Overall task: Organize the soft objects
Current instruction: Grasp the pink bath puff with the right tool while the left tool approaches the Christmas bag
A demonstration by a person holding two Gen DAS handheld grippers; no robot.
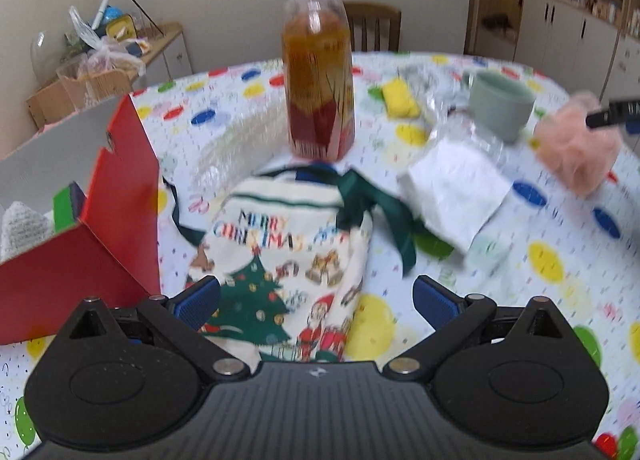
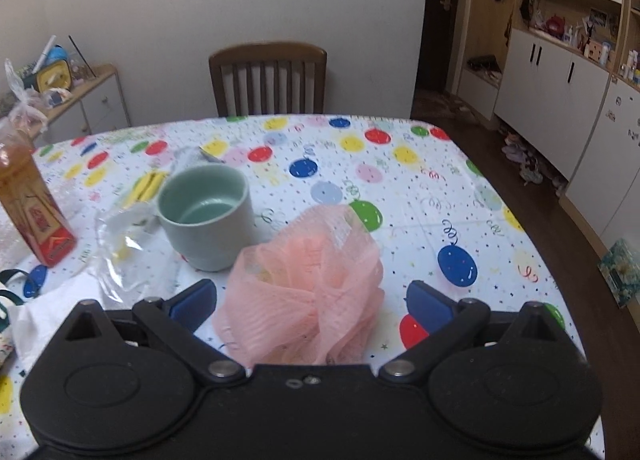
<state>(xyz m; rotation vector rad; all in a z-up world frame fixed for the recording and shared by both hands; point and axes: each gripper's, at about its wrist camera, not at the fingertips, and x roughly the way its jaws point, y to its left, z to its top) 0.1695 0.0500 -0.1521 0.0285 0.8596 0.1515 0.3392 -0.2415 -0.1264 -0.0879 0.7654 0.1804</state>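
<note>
A cloth Christmas bag (image 1: 288, 260) with green ribbons lies on the table, and my left gripper (image 1: 316, 300) is open with a finger on each side of it. A red box (image 1: 116, 220) stands at the left with a knitted item (image 1: 22, 224) and a green block (image 1: 66, 206) inside. A pink mesh sponge (image 2: 308, 284) sits between the open fingers of my right gripper (image 2: 312, 300); it also shows in the left wrist view (image 1: 576, 148) with a black fingertip (image 1: 612, 112) over it. A folded white cloth (image 1: 456, 192) and a yellow sponge (image 1: 398, 98) lie nearby.
An amber bottle (image 1: 318, 76) stands behind the bag. A pale green cup (image 2: 206, 212) and a clear plastic wrapper (image 2: 120, 244) sit left of the pink sponge. The table has a balloon-print cloth (image 2: 420, 188). A wooden chair (image 2: 268, 80) stands at the far edge.
</note>
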